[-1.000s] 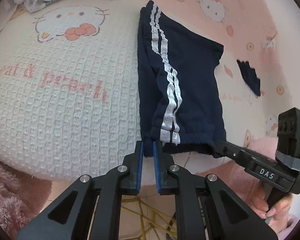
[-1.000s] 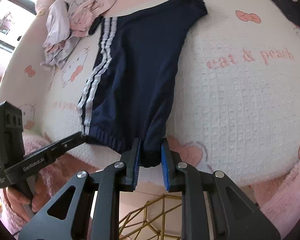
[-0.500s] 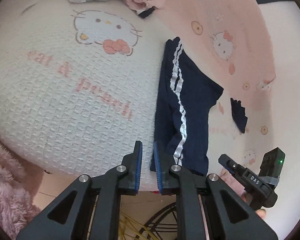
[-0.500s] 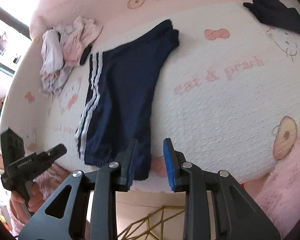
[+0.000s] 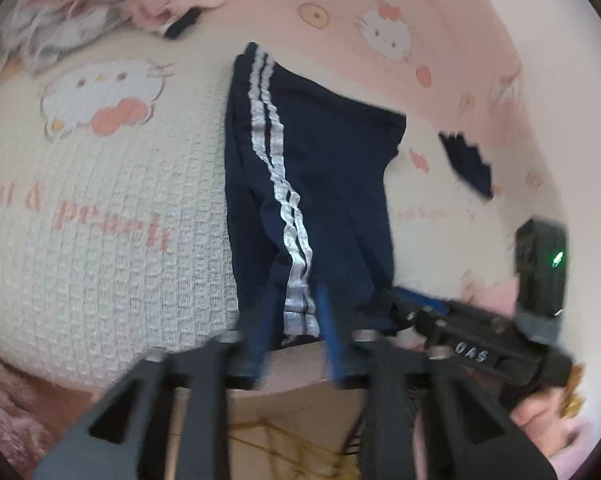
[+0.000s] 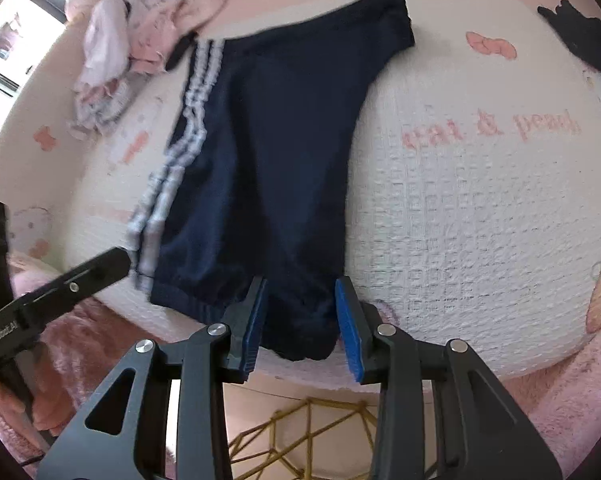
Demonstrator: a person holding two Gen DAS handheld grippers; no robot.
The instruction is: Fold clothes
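Note:
Navy shorts (image 5: 324, 184) with two white side stripes lie flat on the cream Hello Kitty blanket (image 5: 100, 208), their hem at the near edge. My left gripper (image 5: 294, 324) is open, its blue pads on either side of the striped hem corner. In the right wrist view the same shorts (image 6: 276, 140) spread away from me. My right gripper (image 6: 302, 320) is open too, straddling the plain hem corner that hangs over the blanket's edge (image 6: 460, 240). Each gripper shows in the other's view: the right gripper (image 5: 404, 304) and the left gripper (image 6: 120, 258).
A heap of pink and white clothes (image 6: 140, 40) sits at the far left beyond the shorts. A small dark garment (image 6: 580, 48) lies at the far right. Pink fluffy cover (image 6: 560, 392) borders the near edge, and a gold wire frame (image 6: 300, 440) stands below it.
Both grippers let go of the hem and drew back. They have now come in close to it again, and both stand open around its two corners.

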